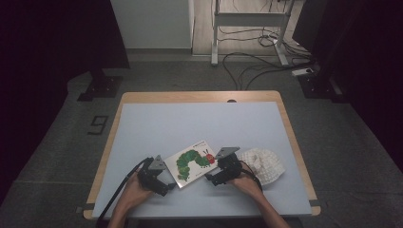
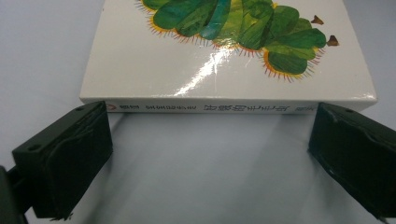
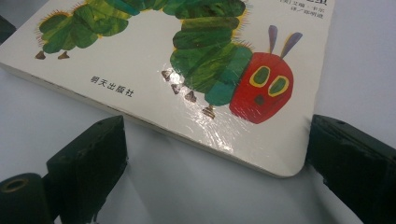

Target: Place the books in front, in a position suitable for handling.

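Note:
A white picture book with a green caterpillar on its cover lies flat near the table's front edge. My left gripper sits at its left side, open, with the book's spine just beyond the jaw tips. My right gripper is at the book's right front, open, and a rounded corner of the book lies between its jaws. The cover shows the caterpillar's red head. Neither gripper holds the book.
A white knitted cloth object lies just right of my right gripper. The table has a light blue mat with a wooden rim. Cables and a desk frame stand on the floor beyond it.

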`<state>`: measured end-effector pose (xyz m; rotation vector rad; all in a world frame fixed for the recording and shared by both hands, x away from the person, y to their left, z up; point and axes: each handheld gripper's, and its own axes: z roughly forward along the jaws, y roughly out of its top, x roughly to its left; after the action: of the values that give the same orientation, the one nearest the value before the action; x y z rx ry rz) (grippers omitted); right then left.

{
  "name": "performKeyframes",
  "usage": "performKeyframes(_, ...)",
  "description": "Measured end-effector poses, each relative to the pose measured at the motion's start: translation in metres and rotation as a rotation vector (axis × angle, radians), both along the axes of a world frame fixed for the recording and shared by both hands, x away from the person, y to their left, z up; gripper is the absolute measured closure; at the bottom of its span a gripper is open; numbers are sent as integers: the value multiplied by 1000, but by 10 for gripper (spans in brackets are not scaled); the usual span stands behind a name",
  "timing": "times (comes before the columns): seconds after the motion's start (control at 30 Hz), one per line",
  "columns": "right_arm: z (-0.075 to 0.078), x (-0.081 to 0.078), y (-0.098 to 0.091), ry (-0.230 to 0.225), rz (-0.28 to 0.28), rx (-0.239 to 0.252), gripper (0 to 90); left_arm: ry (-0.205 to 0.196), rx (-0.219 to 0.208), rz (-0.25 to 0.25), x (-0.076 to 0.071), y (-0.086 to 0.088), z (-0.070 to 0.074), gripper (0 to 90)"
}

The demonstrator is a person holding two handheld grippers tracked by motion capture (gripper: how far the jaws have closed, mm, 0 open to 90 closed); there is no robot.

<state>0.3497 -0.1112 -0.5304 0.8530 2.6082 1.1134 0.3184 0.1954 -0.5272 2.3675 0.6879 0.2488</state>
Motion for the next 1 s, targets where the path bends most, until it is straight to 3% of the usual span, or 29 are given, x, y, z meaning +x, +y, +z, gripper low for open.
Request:
performKeyframes(0.43, 0, -21, -2, 2, 21, -2, 51, -10, -13, 26, -29, -3, -1, 0)
performKeyframes(0.83, 0, -27, -2, -23, 25, -24, 70, -11, -20, 23, -31, -2, -2, 0)
performKeyframes(1.0, 2, -24, -5, 3, 26, -17, 96, -13, -13, 40, -33, 2, 0, 0)
